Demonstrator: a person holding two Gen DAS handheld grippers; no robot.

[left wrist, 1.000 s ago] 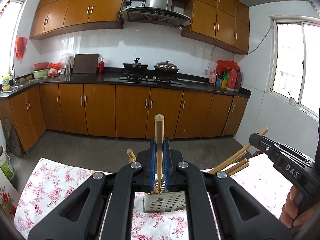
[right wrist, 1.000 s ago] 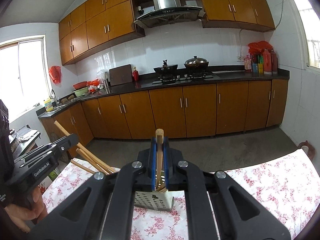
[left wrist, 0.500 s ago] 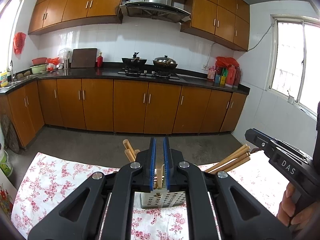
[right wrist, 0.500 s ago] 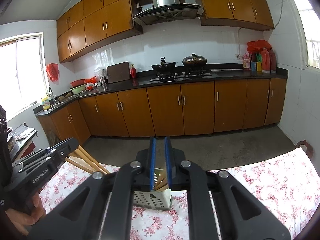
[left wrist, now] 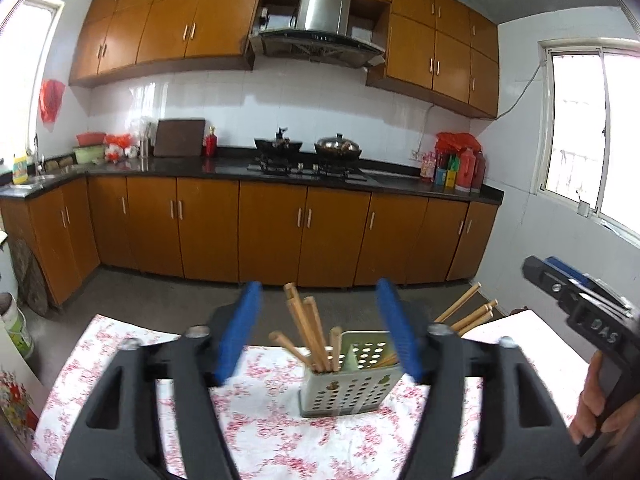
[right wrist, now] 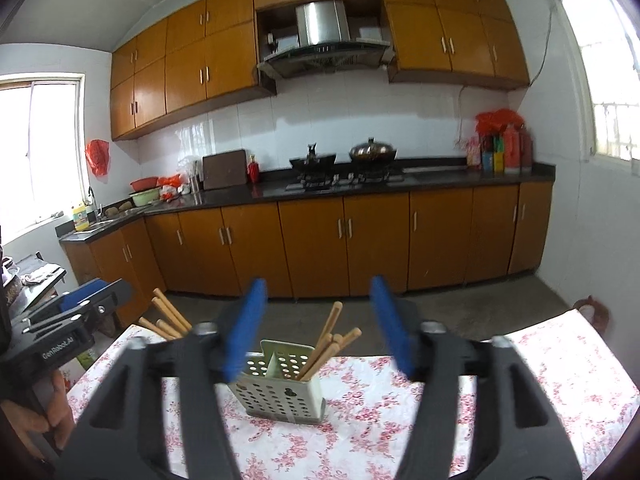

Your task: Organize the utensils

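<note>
A pale perforated utensil holder (left wrist: 352, 376) stands on the floral tablecloth (left wrist: 272, 424). It has two compartments. Several wooden chopsticks (left wrist: 308, 328) stand in its left compartment in the left wrist view, and more chopsticks (left wrist: 466, 314) lean out to the right. My left gripper (left wrist: 320, 332) is open and empty, just above and in front of the holder. In the right wrist view the holder (right wrist: 286, 384) holds chopsticks (right wrist: 328, 340) in its right compartment and others (right wrist: 166, 318) lean out left. My right gripper (right wrist: 318, 328) is open and empty over it.
The table ends just behind the holder, with grey floor (left wrist: 160, 292) beyond. Brown kitchen cabinets (left wrist: 280, 224) and a black counter with a stove line the far wall. The other hand-held gripper shows at the right edge (left wrist: 592, 320) and, in the right wrist view, at the left edge (right wrist: 64, 328).
Both grippers held a chopstick upright over the holder, lowered it in, then opened. Both chopsticks now stand in the holder and both grippers have pulled back a little.
</note>
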